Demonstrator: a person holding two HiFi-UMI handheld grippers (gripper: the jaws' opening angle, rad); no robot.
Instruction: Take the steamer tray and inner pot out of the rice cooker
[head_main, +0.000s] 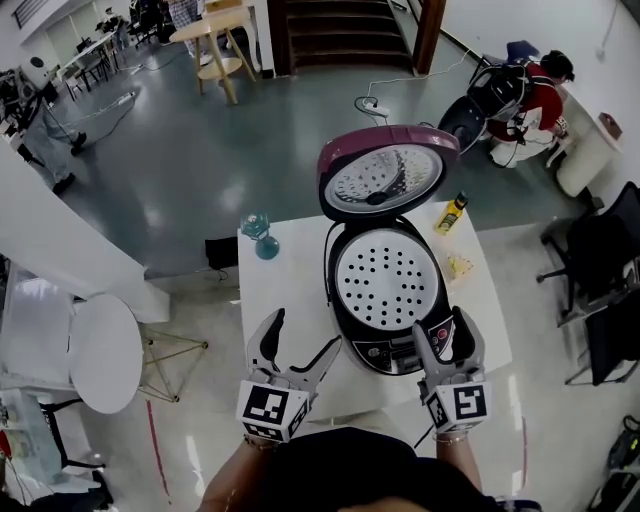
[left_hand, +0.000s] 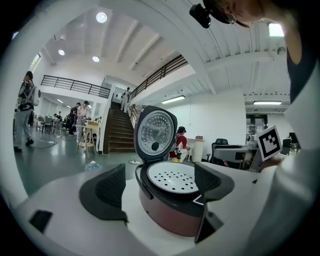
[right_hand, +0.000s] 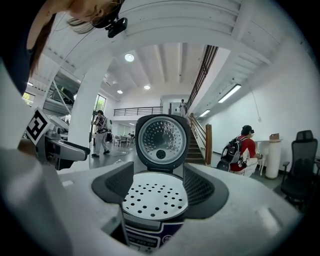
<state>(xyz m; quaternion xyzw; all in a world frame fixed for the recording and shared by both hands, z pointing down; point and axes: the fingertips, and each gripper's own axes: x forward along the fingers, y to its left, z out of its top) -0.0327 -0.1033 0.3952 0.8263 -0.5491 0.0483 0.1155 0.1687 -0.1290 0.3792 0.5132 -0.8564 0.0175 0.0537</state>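
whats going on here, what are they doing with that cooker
A person stands at a white table with a claw in each hand, facing a rice cooker whose lid is flipped up. The perforated steamer tray sits in the cooker and hides whatever is beneath it, so the inner pot can't be seen. The left claw and right claw are both open at the cooker's near side, and neither has hold of anything.

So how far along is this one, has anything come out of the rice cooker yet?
Done: the lid stands open. In hand: nothing; the left gripper and right gripper are both open and empty at the front of the rice cooker. Left: the steamer tray sits in the cooker, so lifting it and the inner pot, hidden beneath, remains.
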